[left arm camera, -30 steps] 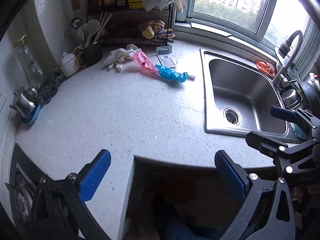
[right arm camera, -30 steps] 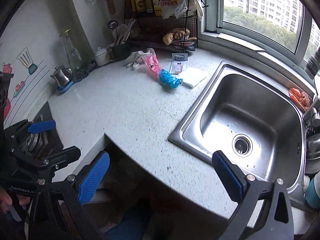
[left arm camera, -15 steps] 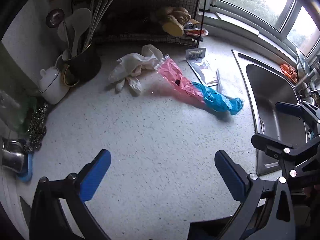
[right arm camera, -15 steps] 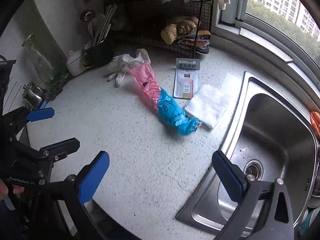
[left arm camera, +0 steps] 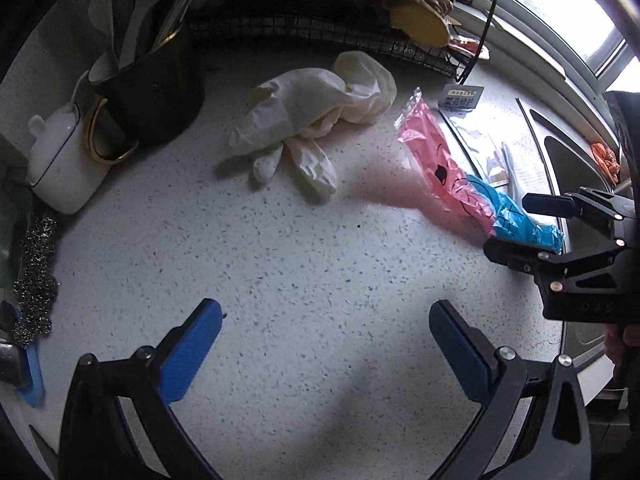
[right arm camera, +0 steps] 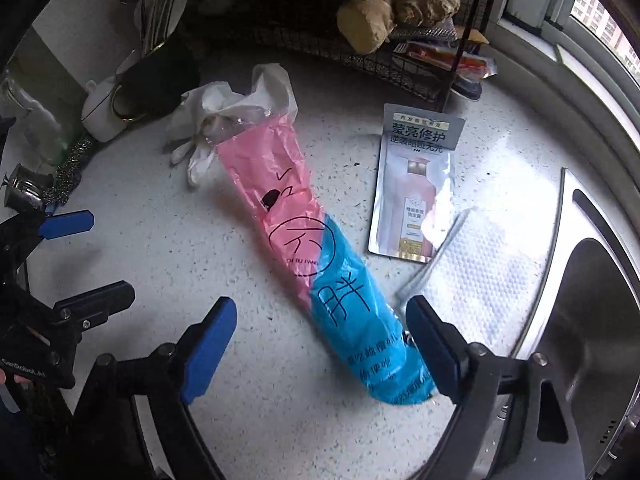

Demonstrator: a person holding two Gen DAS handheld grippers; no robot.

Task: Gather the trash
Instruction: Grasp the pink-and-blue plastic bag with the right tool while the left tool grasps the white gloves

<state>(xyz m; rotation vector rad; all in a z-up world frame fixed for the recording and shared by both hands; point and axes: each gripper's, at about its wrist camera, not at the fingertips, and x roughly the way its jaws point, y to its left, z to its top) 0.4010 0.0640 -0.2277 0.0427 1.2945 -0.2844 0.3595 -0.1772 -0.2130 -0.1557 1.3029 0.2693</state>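
Note:
A pink and blue plastic wrapper [right arm camera: 316, 256] lies on the speckled counter; it also shows in the left wrist view [left arm camera: 460, 184]. My right gripper [right arm camera: 320, 332] is open, its blue pads either side of the wrapper's blue end, just above it. A crumpled white glove [left arm camera: 304, 120] lies beyond my left gripper [left arm camera: 324, 336], which is open and empty over bare counter. A silver shampoo sachet [right arm camera: 416, 184] and a white paper towel [right arm camera: 488, 276] lie right of the wrapper.
A black wire rack [right arm camera: 360, 32] with ginger stands at the back. A black utensil cup [left arm camera: 148, 80], a white pot [left arm camera: 56, 160] and a steel scourer [left arm camera: 36, 276] line the left. The steel sink [right arm camera: 592, 320] is at the right.
Both grippers have moved forward and down toward the counter. The right one has come over the wrapper's blue end; the left one has closed in on the glove. Both stay open.

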